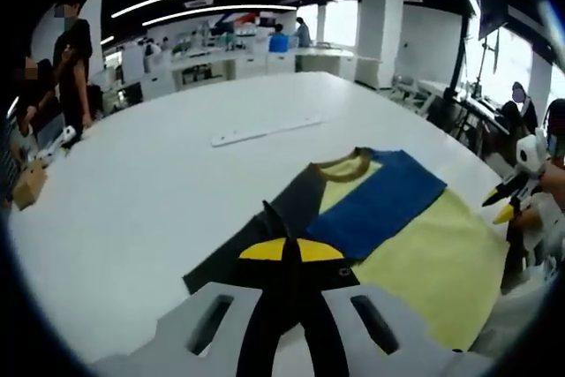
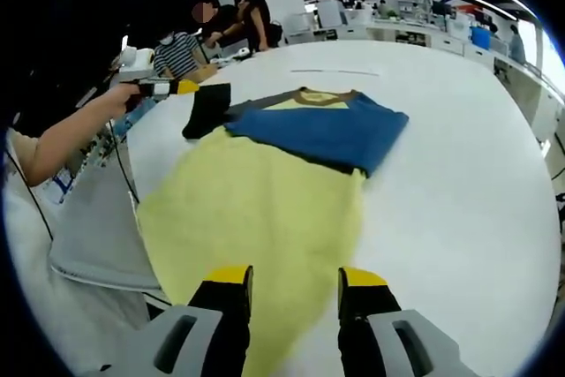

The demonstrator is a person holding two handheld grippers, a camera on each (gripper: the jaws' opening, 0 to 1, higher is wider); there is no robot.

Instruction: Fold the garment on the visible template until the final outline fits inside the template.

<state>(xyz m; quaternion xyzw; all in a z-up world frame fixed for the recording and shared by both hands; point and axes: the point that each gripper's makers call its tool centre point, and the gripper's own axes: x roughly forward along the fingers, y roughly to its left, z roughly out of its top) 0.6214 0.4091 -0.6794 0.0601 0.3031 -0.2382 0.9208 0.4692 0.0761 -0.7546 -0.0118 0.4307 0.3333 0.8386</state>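
garment: pale-yellow T-shirt with blue and dark-grey sleeves (image 2: 265,192) flat on white surface (image 2: 459,174) | progress: blue sleeve folded across chest, rest unfolded | left gripper (image 1: 291,249) fingers pinching dark-grey sleeve | right gripper (image 2: 296,284) fingers spread over hem

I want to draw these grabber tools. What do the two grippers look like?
Each gripper has two black jaws with yellow bands near the tips, rising from a light grey base with slot-shaped holes. The left gripper has jaws that taper to points. The right gripper has blunt, squarish jaw tips. The person holding them wears a light grey top.
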